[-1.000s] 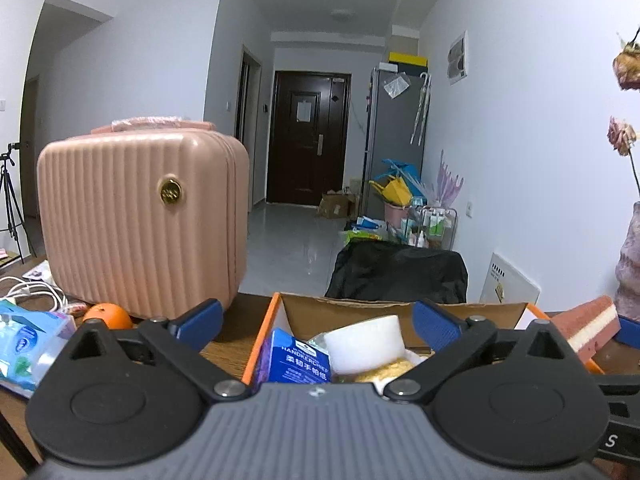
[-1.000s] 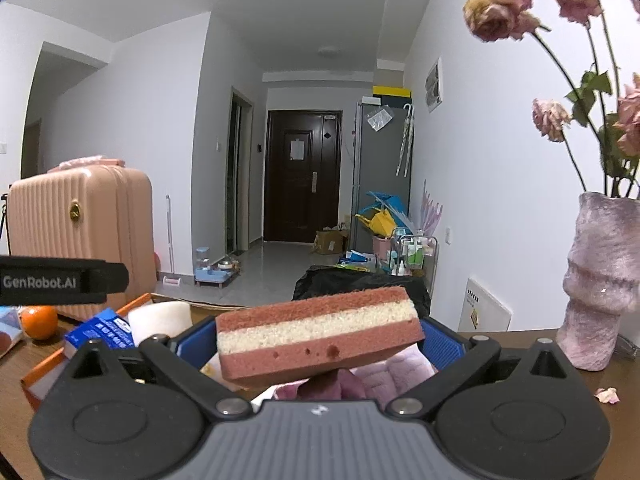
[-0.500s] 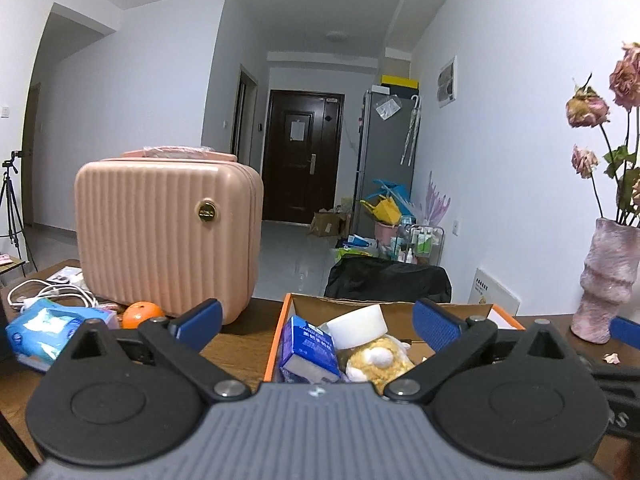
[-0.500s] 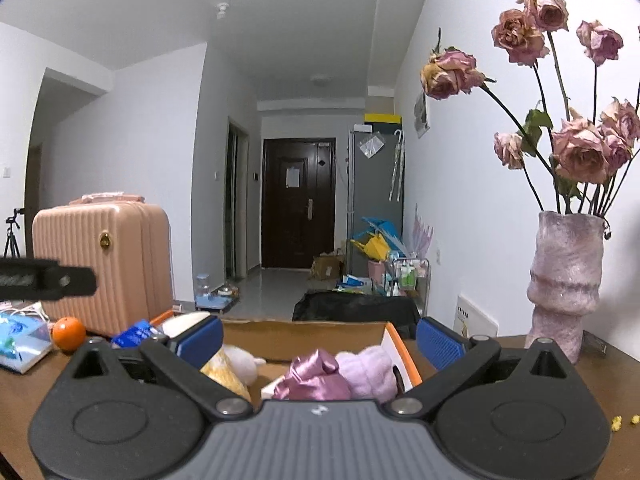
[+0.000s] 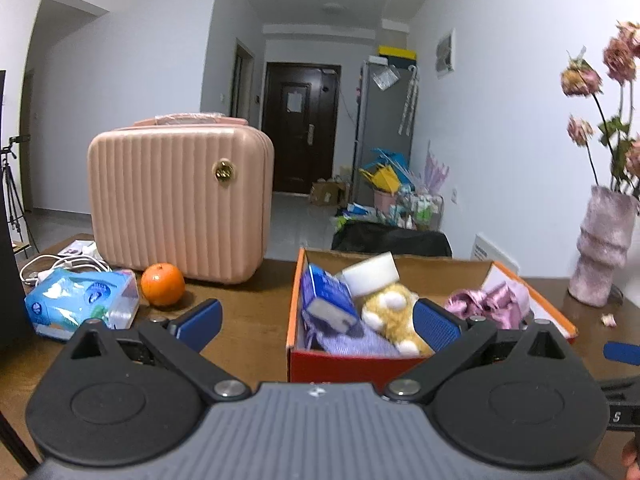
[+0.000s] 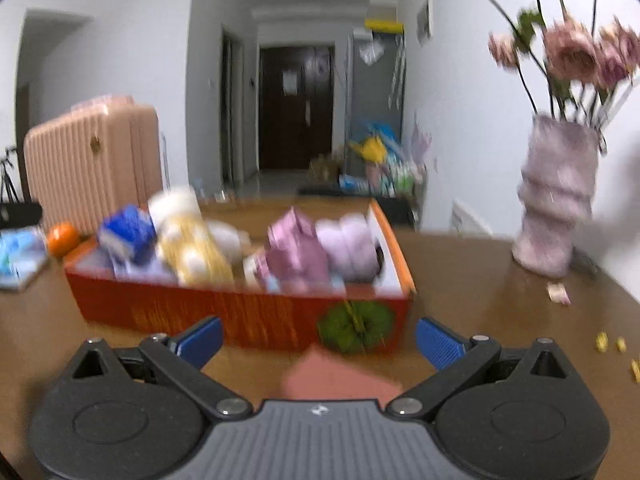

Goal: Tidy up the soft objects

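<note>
Both tools — left point(image 5: 316, 326) and right point(image 6: 316, 340) — spread wide, empty, before the orange box point(image 6: 240, 316).

left hand-held gripper point(image 5: 316, 324): spread, empty | right hand-held gripper point(image 6: 318, 342): spread, empty

1. A white letter "S" stands on the black bar point(image 5: 624, 416) at the lower right edge of the left wrist view.
2. Print on the blue packet point(image 5: 326, 300) in the box and on the tissue pack point(image 5: 82, 300) is too blurred to read.
</note>
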Demonstrator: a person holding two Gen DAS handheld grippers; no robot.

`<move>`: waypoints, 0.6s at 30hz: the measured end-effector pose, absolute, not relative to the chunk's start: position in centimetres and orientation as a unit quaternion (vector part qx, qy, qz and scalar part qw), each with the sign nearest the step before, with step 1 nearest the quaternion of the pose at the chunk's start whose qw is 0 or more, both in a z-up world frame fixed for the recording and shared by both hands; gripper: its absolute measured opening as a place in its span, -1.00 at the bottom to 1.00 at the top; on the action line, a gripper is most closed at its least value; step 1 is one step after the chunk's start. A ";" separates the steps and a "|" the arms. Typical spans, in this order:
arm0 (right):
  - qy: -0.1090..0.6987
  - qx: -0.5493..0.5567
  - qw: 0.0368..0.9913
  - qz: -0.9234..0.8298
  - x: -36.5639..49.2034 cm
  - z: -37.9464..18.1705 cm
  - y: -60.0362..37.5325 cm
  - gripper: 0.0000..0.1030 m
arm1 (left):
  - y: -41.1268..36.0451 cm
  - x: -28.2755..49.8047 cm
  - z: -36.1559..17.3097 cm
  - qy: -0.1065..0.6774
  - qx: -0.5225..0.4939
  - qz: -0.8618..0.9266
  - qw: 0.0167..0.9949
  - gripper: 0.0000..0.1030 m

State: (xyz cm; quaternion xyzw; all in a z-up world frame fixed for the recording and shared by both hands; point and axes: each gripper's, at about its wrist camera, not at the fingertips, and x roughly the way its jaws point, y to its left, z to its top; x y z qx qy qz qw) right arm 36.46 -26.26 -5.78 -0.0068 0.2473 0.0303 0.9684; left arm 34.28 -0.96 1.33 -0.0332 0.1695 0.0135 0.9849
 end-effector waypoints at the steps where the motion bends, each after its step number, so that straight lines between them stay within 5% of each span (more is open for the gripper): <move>1: 0.261 -0.008 0.965 0.030 36.3 -6.2 -26.3 1.00 | -1.1 34.2 1.1 0.174 -0.029 0.010 0.984 1.00; 10: 0.343 0.019 0.939 0.025 36.7 -8.9 -26.0 0.97 | -2.2 33.3 -0.6 0.208 -0.004 -0.007 0.978 1.00; 13: 0.363 0.034 0.931 0.031 37.0 -9.1 -26.2 0.51 | -2.5 33.3 -1.1 0.216 0.001 -0.012 0.976 1.00; 18: 0.352 0.040 0.935 0.028 36.4 -8.6 -26.4 0.47 | -2.6 33.3 -1.2 0.220 0.001 -0.018 0.975 1.00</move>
